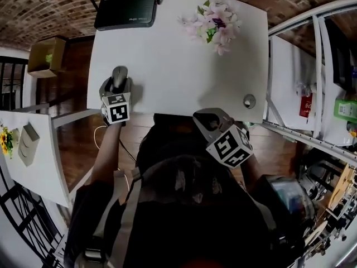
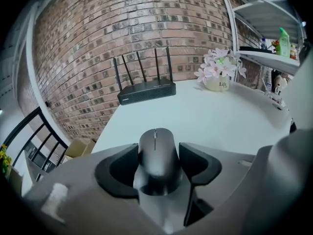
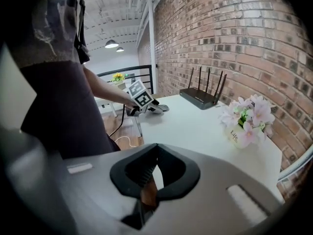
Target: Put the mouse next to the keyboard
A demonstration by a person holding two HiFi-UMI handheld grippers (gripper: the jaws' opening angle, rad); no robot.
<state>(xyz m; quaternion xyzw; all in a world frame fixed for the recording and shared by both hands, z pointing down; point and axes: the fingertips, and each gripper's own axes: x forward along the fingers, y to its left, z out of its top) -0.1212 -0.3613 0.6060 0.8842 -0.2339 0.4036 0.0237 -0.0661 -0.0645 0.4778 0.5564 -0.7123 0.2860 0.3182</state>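
On table [image 1: 167, 66], pot [image 2: 218, 85] holds flowers [image 2: 220, 62] (mouse [image 2: 155, 153] gripped).

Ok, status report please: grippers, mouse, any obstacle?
Left gripper shut on mouse, at table's near left edge. Right gripper shut, empty. No keyboard in view; router and flowers stand far back.

Flower pot [image 2: 218, 85]: "Life" on side. Router [image 1: 125, 10]: white print, illegible.

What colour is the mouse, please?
The mouse is dark grey, clearest in the left gripper view.
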